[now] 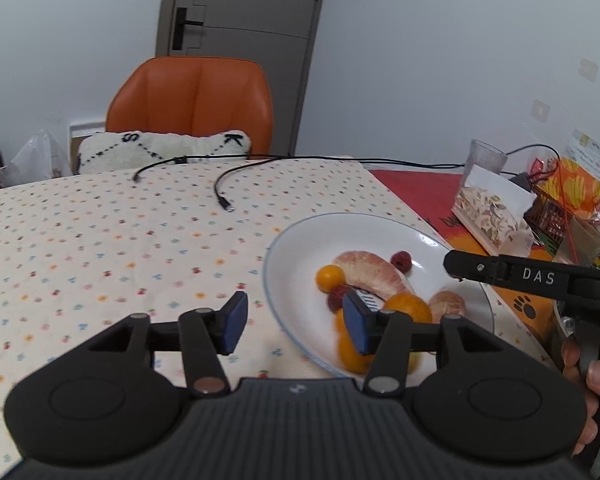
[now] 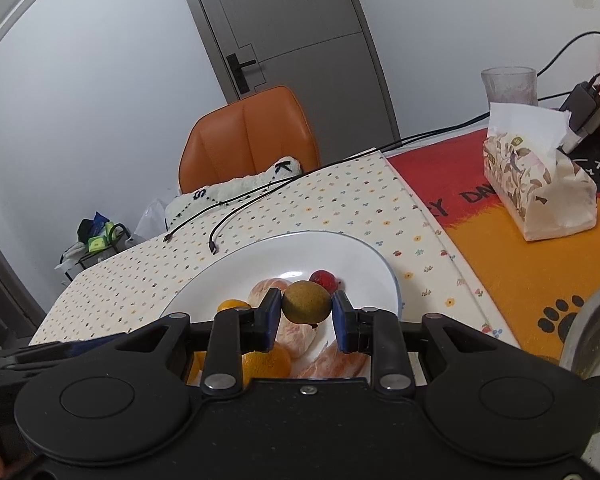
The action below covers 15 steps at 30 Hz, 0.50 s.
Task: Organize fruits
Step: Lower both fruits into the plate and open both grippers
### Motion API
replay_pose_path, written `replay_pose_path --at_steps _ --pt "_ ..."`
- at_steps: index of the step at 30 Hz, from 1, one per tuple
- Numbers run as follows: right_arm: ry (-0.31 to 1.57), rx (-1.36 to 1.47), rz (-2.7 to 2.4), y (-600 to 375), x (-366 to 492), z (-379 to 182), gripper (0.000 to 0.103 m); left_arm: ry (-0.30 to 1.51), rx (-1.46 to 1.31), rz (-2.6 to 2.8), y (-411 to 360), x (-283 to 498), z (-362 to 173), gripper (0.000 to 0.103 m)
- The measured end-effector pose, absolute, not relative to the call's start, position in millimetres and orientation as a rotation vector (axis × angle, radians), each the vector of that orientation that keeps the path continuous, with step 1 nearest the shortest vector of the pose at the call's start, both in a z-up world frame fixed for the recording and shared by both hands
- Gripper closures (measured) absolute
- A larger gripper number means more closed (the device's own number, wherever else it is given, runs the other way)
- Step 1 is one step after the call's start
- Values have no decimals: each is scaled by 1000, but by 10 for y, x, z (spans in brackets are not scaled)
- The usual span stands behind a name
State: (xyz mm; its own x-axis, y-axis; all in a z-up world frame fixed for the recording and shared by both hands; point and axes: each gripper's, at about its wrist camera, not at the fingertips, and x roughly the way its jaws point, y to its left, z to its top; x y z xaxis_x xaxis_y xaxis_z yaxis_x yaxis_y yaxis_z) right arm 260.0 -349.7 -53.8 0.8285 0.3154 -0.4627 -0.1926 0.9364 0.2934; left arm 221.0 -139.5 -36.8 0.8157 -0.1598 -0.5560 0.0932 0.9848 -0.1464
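A white plate (image 1: 292,248) on the dotted tablecloth holds peeled pomelo pieces (image 1: 370,272), small oranges (image 1: 330,277) and red berries (image 1: 401,261). My left gripper (image 1: 296,322) is open and empty, low over the plate's near left rim. My right gripper (image 2: 306,316) is shut on a round brownish-green fruit (image 2: 307,303) and holds it above the plate (image 2: 340,252). The right gripper's side also shows in the left wrist view (image 1: 540,280), at the plate's right edge.
Two black cable ends (image 1: 224,200) lie on the cloth behind the plate. A tissue pack (image 2: 540,184), a glass (image 2: 508,84) and a charger (image 2: 584,108) stand on the red-orange mat to the right. An orange chair (image 1: 192,100) stands at the far edge. A metal bowl rim (image 2: 592,328) is at right.
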Motion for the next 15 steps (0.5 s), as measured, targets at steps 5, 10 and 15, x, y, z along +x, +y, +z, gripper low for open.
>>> replay_pose_path --at_steps 5,10,15 --pt "524 233 260 -3475 2649 -499 73 601 -124 -90 -1240 2136 -355 44" --pt "518 248 256 -3480 2613 -478 72 594 -132 -53 -1120 2055 -336 37" --pt "525 255 266 -3438 2508 -496 70 577 -138 -24 -1037 1952 -314 26"
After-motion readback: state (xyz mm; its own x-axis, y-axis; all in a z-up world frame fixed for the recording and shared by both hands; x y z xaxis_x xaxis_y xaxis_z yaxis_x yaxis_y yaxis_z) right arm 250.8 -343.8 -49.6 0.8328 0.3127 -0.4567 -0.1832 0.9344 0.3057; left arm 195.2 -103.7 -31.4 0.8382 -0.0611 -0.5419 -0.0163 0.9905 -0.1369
